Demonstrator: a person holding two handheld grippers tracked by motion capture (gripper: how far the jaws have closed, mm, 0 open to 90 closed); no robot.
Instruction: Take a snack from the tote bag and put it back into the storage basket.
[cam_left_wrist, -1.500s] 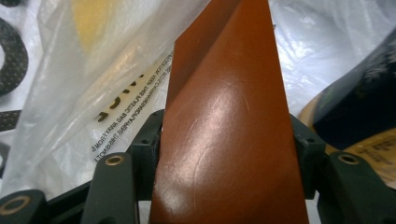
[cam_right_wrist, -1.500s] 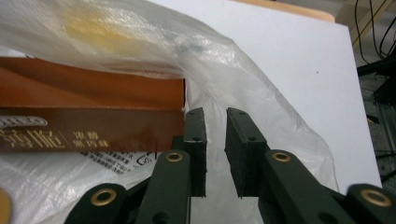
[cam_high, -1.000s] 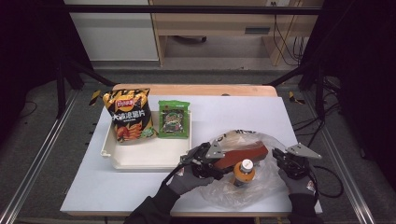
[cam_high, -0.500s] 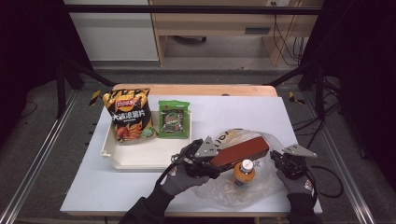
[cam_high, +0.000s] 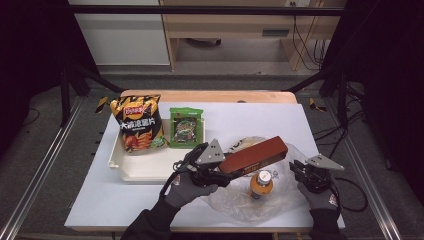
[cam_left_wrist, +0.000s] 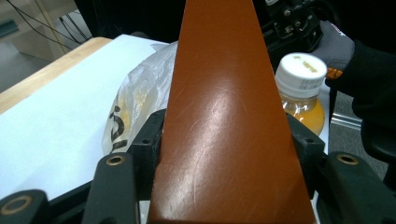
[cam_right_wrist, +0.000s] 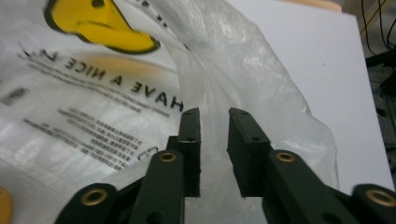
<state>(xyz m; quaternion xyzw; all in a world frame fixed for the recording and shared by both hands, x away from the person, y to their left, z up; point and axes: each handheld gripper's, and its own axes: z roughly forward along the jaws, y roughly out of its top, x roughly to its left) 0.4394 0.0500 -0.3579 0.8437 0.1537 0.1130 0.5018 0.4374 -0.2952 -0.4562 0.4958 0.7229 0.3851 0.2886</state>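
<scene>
On white table top (cam_high: 325, 120), wooden edge behind, dark room.

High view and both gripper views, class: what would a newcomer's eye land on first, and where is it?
First, the long reddish-brown box, clamped at one end in the left gripper and lifted at a slant over the clear plastic bag near the table's front. Beside it in the bag stands an orange drink bottle with a white cap. The right gripper has just been opening, with bag film between its fingers.
</scene>
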